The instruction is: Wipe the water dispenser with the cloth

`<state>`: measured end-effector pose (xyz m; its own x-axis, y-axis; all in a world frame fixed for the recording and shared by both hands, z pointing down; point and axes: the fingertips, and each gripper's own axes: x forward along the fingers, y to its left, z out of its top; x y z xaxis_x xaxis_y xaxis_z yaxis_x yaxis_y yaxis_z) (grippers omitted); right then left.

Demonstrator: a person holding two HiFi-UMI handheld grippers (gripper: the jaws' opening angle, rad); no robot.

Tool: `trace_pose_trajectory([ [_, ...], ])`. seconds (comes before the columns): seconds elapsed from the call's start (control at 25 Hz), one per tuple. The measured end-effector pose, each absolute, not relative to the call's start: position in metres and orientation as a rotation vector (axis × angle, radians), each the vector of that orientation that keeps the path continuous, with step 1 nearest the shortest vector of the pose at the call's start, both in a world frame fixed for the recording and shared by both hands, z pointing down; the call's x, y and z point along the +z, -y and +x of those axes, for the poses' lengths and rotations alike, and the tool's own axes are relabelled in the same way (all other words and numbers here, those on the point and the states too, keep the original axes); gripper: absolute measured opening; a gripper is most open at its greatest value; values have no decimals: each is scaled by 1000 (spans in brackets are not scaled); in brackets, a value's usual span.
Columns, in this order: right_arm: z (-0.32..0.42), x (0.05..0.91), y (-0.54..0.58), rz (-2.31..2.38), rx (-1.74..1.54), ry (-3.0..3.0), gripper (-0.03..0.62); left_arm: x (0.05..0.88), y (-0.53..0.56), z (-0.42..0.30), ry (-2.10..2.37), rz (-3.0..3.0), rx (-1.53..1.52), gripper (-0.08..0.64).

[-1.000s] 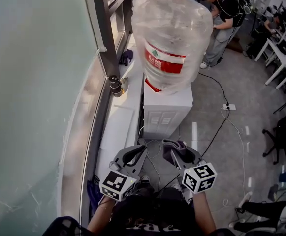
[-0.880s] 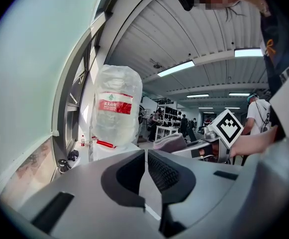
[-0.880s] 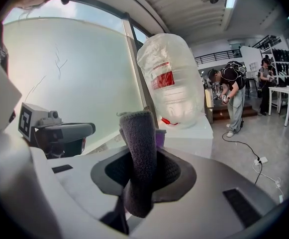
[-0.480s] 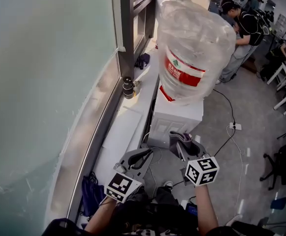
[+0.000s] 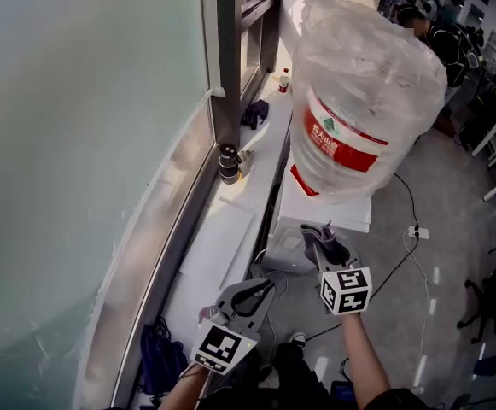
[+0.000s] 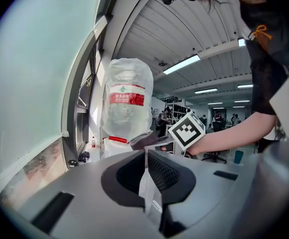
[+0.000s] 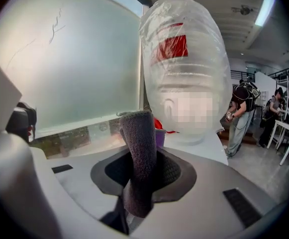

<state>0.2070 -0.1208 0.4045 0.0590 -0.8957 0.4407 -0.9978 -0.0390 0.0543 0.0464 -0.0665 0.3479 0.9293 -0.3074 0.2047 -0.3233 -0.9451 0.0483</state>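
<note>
Beside the window sill [image 5: 222, 229], the white dispenser [image 5: 350, 214] stands on the floor with a big bottle [image 5: 363, 84] upside down on top, the bottle wrapped in clear plastic and banded with a red label. The right gripper [image 5: 324, 250] reaches toward the near side of the dispenser, and its jaws are clamped on a grey cloth [image 5: 313, 231]. From the right gripper view the cloth [image 7: 137, 133] stands up as a thick folded strip between the jaws of the gripper [image 7: 143, 156], with the bottle [image 7: 184, 59] close ahead and the flat white top of the dispenser [image 7: 204, 146] just past it. The cloth looks to be at the dispenser's edge, but the head view does not settle whether it touches. The left gripper [image 5: 267, 286] hangs lower and nearer the person, off to the left of the dispenser and apart from it. Its own view shows the jaws of the gripper [image 6: 145, 156] brought together to a thin slit and gripping nothing, with the bottle [image 6: 127, 101] upright beyond them. A black cable [image 5: 401, 246] trails over the grey floor to a power strip [image 5: 417, 231] right of the dispenser. Frosted glass [image 5: 77, 143] fills the left of the head view, and a small dark object [image 5: 229, 162] sits on the sill by the window frame.
</note>
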Motion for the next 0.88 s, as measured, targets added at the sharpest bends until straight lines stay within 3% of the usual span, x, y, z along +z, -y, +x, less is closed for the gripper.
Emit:
trace_pose_trajectory([
  [0.52, 226, 498, 172, 1957, 297, 1760, 109, 418, 101, 50, 521, 2953, 303, 29],
  [0.88, 224, 592, 178, 1892, 390, 1721, 108, 457, 133, 40, 597, 2933, 243, 29],
])
